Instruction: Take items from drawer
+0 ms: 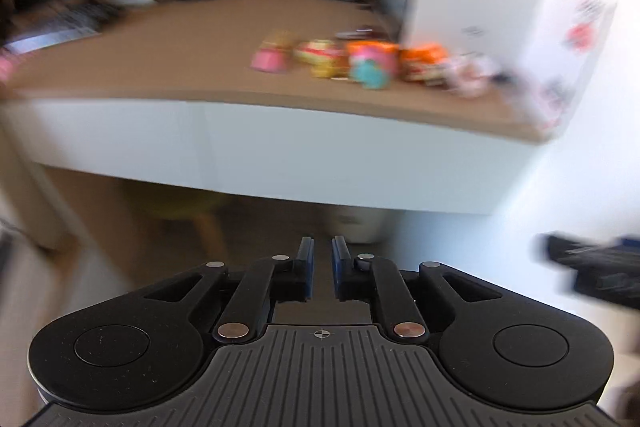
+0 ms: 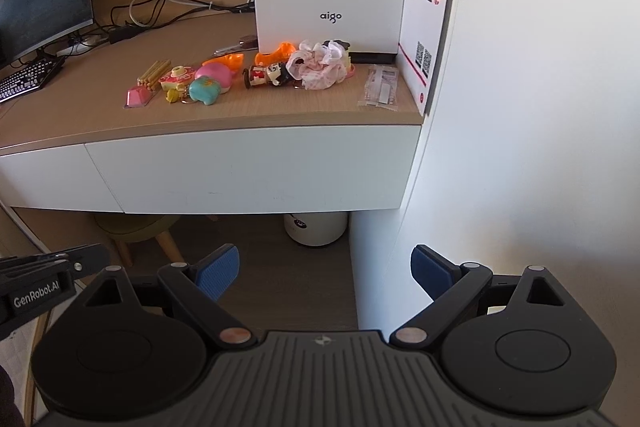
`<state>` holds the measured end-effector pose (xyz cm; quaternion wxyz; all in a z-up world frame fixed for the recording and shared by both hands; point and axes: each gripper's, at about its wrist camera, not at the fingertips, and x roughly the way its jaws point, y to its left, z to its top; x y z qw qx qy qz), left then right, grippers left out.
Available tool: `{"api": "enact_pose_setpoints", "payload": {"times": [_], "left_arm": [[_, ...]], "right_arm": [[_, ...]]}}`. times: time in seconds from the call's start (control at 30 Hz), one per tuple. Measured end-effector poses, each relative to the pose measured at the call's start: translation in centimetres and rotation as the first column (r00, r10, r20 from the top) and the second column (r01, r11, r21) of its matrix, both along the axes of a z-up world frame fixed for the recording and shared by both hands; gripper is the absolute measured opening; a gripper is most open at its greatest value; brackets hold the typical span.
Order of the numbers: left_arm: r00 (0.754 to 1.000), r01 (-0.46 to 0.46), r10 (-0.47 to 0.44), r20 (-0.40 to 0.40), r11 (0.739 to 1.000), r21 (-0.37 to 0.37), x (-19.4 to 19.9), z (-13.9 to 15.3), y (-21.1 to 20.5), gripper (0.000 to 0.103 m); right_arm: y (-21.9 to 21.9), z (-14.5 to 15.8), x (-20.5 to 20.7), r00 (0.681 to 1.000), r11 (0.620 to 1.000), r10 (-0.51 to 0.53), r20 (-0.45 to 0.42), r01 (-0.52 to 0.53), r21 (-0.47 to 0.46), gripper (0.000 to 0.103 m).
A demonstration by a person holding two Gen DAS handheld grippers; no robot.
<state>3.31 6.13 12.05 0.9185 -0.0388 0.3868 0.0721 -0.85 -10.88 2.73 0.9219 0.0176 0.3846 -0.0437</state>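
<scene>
Drawer (image 2: 248,167) front sits shut mid-frame under the bench (image 2: 280,107), long axis left-right, above and ahead of my right claw (image 2: 325,267), pads apart and empty; left claw (image 1: 322,263) pinched together, empty.

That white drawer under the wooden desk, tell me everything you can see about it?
The white flat-fronted drawer sits directly under the light wooden desktop, at its right end against the white wall. Its front is a plain, smooth, matte panel with no visible handle or knob. It is fully closed, flush with the neighbouring white panel to its left, a thin seam between them. Faint scuffs mark its lower part. Nothing touches it; both hand-held grippers are well short of it.
</scene>
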Motion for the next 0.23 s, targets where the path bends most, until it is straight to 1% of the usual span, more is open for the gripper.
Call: {"api": "enact_pose_setpoints", "payload": {"times": [0.03, 0.07, 0.1, 0.13, 0.23], "left_arm": [[1.0, 0.017, -0.017, -0.013, 1.0, 0.007, 0.3, -0.1, 0.0, 0.01], [0.998, 0.059, -0.06, -0.017, 0.997, -0.041, 0.6, -0.3, 0.4, 0.011], [0.997, 0.079, -0.081, -0.016, 0.993, -0.089, 0.9, -0.4, 0.9, 0.013], [0.996, 0.083, -0.085, -0.013, 0.99, -0.113, 1.2, -0.4, 1.4, 0.013], [0.998, 0.056, -0.056, 0.002, 0.992, -0.113, 2.3, -1.0, 3.6, 0.014]], "right_arm": [[-0.2, 0.1, 0.0, 1.0, 1.0, -0.003, -0.001, 0.003, 0.003, 0.094], [-0.4, 0.2, 0.1, 1.0, 1.0, -0.006, -0.002, 0.006, 0.008, 0.094], [-0.7, 0.3, 0.1, 1.0, 1.0, -0.009, -0.004, 0.009, 0.011, 0.094], [-0.8, 0.4, 0.3, 1.0, 1.0, -0.013, -0.009, 0.013, 0.011, 0.094], [-0.9, 0.9, 0.8, 0.999, 1.0, -0.01, -0.03, 0.011, 0.015, 0.094]]}}
